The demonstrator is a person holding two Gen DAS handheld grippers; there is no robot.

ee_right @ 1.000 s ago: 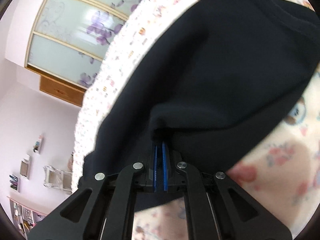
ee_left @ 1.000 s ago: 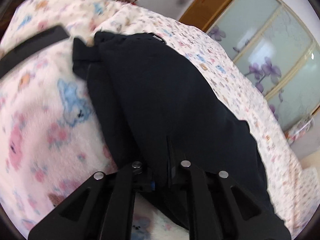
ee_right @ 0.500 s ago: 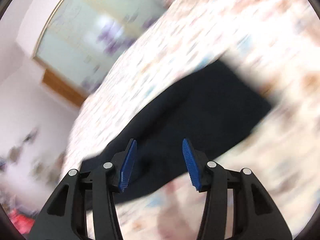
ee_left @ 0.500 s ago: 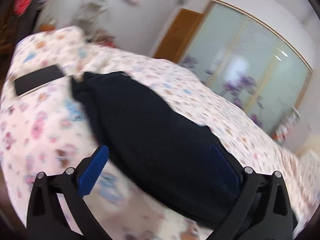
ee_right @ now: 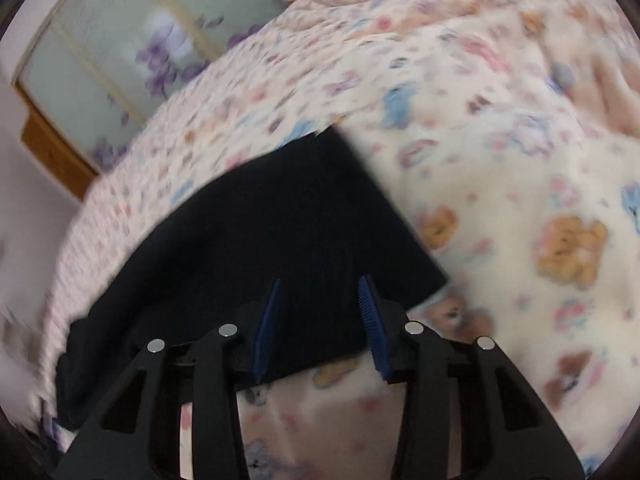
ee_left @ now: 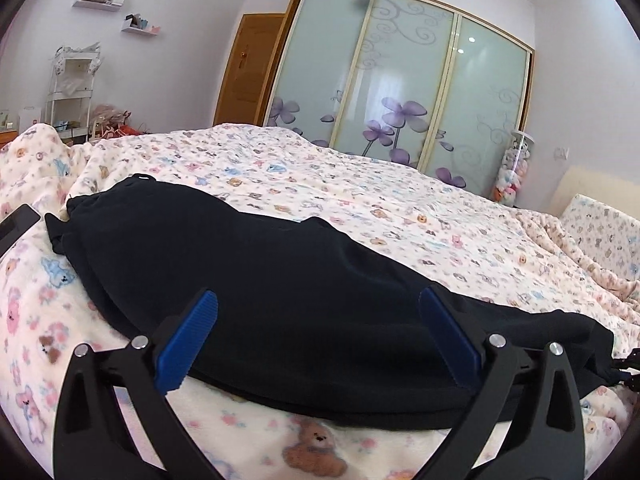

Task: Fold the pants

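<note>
Between folds: the pants (ee_left: 280, 292) lie lengthwise mid-frame; left gripper (ee_left: 320, 336) gapes empty, right gripper (ee_right: 320, 320) (jaws closing, clamping nothing) needs a fresh edge.

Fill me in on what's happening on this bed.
A person with a gripper in each hand is folding dark pants on a bed covered by a teddy-bear blanket. The pants lie folded lengthwise into one long band. Neither gripper holds them now: the left gripper stands wide open above the fabric, and the right gripper, its jaws closing a little, hovers over one end with nothing pinched. A further fold looks likely next.
</note>
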